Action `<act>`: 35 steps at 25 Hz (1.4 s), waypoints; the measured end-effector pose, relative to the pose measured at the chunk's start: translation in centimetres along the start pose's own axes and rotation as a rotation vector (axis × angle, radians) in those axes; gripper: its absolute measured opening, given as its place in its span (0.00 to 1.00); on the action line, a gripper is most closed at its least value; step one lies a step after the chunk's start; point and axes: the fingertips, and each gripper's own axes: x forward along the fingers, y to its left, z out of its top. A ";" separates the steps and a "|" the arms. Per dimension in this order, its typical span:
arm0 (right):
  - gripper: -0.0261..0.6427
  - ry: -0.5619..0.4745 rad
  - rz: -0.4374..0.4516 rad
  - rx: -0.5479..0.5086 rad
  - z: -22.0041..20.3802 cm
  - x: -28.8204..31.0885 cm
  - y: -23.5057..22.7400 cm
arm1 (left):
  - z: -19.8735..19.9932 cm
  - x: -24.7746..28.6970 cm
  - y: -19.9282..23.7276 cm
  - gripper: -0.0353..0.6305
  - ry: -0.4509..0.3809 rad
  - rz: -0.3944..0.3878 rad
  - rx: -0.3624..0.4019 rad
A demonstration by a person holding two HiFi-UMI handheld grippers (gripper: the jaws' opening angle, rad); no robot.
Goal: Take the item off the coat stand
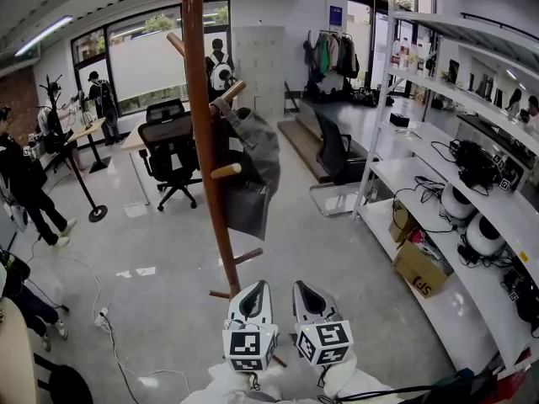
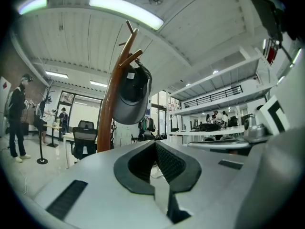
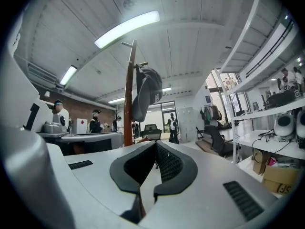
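A grey bag [image 1: 253,171] hangs from a peg of the tall brown wooden coat stand [image 1: 205,133], which rises in front of me. The same bag [image 2: 131,97] shows high up in the left gripper view, and the bag [image 3: 145,93] hangs beside the pole [image 3: 128,99] in the right gripper view. My left gripper [image 1: 254,290] and right gripper [image 1: 309,290] sit side by side low in the head view, near the stand's base and below the bag. Both are shut with nothing between the jaws.
White shelving [image 1: 472,183] with cables, round devices and a cardboard box [image 1: 421,268] runs along the right. A black office chair [image 1: 171,154] and desk stand behind the coat stand. People [image 1: 25,188] stand at the left. A cable [image 1: 109,326] lies on the floor.
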 end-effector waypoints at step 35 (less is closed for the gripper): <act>0.44 -0.108 0.271 0.047 10.6 10.1 5.2 | -1.5 1.4 5.9 0.04 0.038 0.202 -0.018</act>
